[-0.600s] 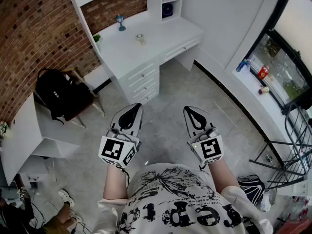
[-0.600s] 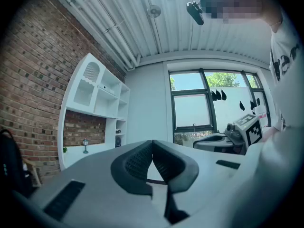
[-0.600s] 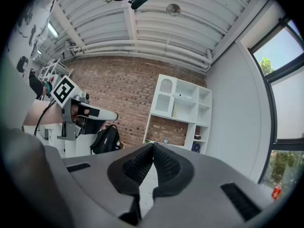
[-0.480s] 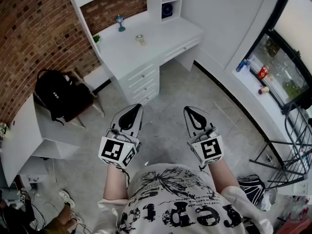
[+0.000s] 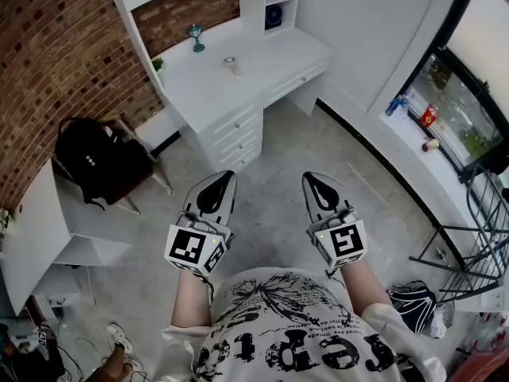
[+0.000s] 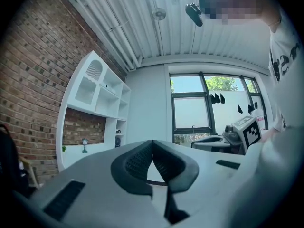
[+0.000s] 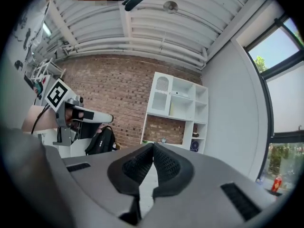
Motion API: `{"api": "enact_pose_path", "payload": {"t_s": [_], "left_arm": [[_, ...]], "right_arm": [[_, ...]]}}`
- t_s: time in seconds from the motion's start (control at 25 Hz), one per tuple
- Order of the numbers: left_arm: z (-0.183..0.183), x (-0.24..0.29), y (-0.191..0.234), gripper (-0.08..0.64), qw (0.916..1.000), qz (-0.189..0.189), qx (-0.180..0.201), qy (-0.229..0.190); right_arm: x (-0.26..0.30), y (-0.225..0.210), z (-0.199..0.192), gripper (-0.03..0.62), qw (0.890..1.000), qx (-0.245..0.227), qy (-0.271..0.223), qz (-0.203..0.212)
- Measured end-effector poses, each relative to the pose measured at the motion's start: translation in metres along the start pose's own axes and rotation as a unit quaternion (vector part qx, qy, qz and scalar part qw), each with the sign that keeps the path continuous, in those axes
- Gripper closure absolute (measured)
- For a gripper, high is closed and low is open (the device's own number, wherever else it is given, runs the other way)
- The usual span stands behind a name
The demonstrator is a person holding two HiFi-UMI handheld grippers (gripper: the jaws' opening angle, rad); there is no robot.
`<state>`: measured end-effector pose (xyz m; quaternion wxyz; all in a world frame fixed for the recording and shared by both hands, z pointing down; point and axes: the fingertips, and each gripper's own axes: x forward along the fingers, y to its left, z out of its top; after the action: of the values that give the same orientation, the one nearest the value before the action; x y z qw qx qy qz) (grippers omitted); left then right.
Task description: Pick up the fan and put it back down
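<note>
Left gripper [image 5: 225,175]: clenched, pads pressed tip to tip with nothing between them, held level.
Right gripper [image 5: 310,177]: same deal, squeezed closed on nothing, also level.
Fan [image 5: 273,16]: pretty sure it's the small dark round thing in the open shelf cubby [image 5: 280,6] at the right end of the desk [image 5: 238,82], just above the desktop. It's too small to swear it's the fan.
Which way it lies: straight ahead of both tips and past the near edge of the desk, so well apart from me. I'd have to walk up to the desk before any reach.
Nearer hand: I'd guess the right, since the cubby sits at the desk's right end. It's close to a toss-up though.
Long axis: can't make one out. It reads as a round face turned out of the cubby toward me.
Progress: nothing picked up yet.
Textures: the pads are black ribbed rubber in smooth pale plastic shells. The desk is glossy white with drawers below. There's rough red brick wall [image 5: 48,62] to the desk's left and dull grey floor [image 5: 270,165] in front of it.
</note>
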<state>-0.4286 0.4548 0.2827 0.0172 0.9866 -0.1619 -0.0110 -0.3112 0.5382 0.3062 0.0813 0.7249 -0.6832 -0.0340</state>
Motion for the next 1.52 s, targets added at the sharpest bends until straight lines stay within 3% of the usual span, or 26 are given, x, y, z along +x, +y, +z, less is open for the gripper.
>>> {"api": "enact_pose_path", "payload": {"t_s": [0.12,0.16,0.2,0.24,0.36,0.72,0.96,1.28,1.52], "left_arm": [[-0.007,-0.001,0.015,0.542,0.9999,0.008,0.005,0.008],[-0.01,0.0,0.017,0.394,0.9999,0.004,0.009,0.009],[-0.012,0.002,0.019,0.199,0.9999,-0.002,0.013,0.008],[-0.014,0.004,0.02,0.189,0.9998,-0.008,0.015,0.008],[-0.02,0.012,0.031,0.187,0.9998,-0.008,0.012,0.011],[-0.047,0.084,0.078,0.187,0.9985,0.048,-0.001,0.026],[-0.055,0.193,0.116,0.187,0.9938,0.106,0.007,0.035],[-0.039,0.35,0.17,0.187,0.9815,0.189,0.002,0.03],[-0.048,0.432,0.201,0.187,0.9734,0.222,-0.002,0.056]], "right_arm": [[0.01,0.002,-0.005,0.577,1.0,0.013,0.002,-0.012],[0.013,0.002,-0.006,0.577,1.0,0.012,0.003,-0.014],[0.017,0.003,-0.007,0.577,1.0,0.01,0.002,-0.017],[0.022,0.003,-0.007,0.577,1.0,0.01,0.001,-0.02],[0.036,-0.001,-0.015,0.577,1.0,0.01,0.014,-0.021],[0.103,-0.06,-0.048,0.577,1.0,0.003,0.023,0.011],[0.195,-0.149,-0.068,0.577,0.998,-0.001,0.015,0.068],[0.324,-0.288,-0.053,0.577,0.991,-0.015,-0.012,0.129],[0.392,-0.349,-0.069,0.577,0.986,-0.015,-0.002,0.165]]}}
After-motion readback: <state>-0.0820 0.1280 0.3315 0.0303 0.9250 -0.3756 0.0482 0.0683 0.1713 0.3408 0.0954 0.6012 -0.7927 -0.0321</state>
